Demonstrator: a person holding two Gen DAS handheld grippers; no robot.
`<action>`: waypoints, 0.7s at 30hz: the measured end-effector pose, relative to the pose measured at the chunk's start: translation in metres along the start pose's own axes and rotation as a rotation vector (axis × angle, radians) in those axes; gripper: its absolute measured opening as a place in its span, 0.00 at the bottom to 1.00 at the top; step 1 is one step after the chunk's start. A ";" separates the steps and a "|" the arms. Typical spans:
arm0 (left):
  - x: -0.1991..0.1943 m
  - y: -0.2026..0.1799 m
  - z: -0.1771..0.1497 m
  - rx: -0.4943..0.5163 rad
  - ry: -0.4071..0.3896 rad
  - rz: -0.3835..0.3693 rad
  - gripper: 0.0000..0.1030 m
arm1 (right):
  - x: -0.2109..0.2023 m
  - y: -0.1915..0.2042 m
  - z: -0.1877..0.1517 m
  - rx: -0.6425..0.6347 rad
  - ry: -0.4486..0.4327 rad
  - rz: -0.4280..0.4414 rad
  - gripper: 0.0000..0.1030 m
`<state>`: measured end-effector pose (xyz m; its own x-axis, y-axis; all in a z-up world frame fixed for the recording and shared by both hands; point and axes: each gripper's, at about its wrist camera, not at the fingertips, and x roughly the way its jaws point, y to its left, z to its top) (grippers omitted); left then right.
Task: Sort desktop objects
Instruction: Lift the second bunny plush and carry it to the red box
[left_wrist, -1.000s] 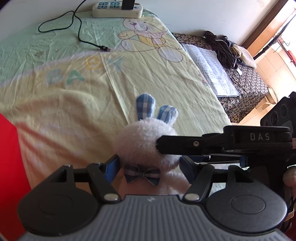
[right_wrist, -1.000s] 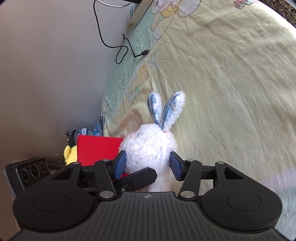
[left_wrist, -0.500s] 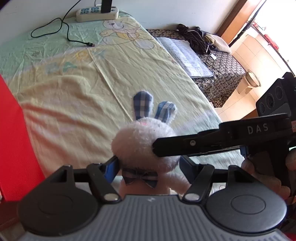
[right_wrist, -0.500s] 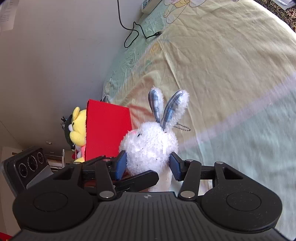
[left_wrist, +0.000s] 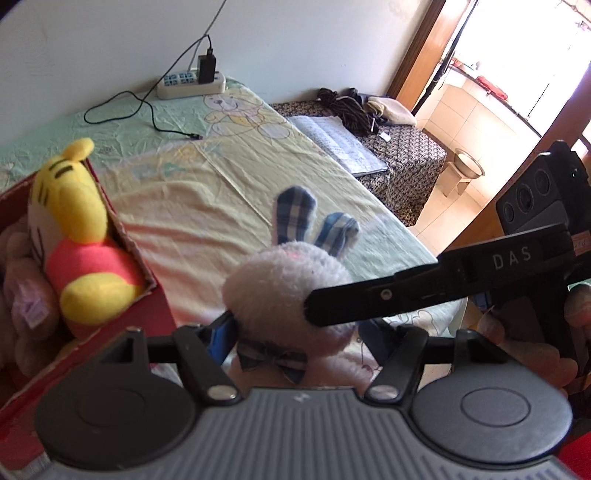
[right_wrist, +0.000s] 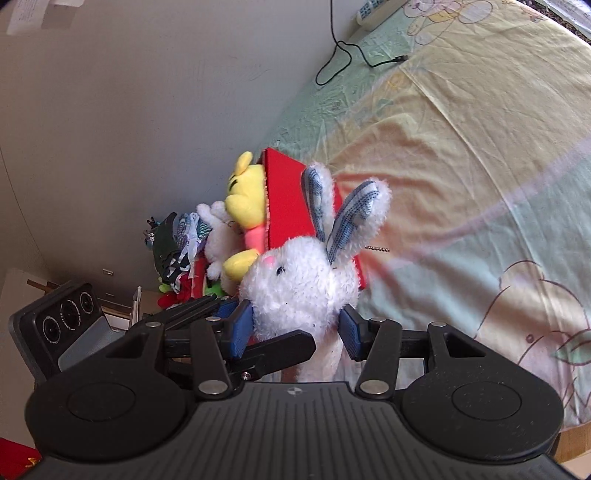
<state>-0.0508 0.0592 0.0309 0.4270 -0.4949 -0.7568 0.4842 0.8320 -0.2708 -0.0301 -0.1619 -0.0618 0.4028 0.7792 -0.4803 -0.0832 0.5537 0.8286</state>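
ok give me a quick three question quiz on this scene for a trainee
1. True or false: the white plush rabbit with blue checked ears already lies inside the red cardboard box.
2. Which toy sits in that box against its wall? A) yellow plush bear in a red shirt B) green frog C) brown dog
3. Fill in: the black cable on the pastel printed sheet runs from the white ____ by the wall.

Key:
1. False. The left gripper and right gripper both have their jaws on it, beside the box.
2. A
3. power strip
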 end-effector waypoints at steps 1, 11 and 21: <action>-0.007 0.002 -0.001 0.006 -0.013 -0.008 0.71 | 0.000 0.007 -0.004 -0.008 -0.012 0.006 0.51; -0.069 0.024 -0.013 0.028 -0.147 -0.013 0.73 | 0.011 0.061 -0.020 -0.109 -0.088 0.058 0.51; -0.123 0.068 -0.009 0.050 -0.325 0.100 0.73 | 0.056 0.117 0.001 -0.268 -0.130 0.158 0.51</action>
<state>-0.0772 0.1793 0.1001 0.6913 -0.4726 -0.5466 0.4613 0.8709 -0.1696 -0.0162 -0.0534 0.0086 0.4771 0.8272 -0.2968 -0.3837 0.4998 0.7765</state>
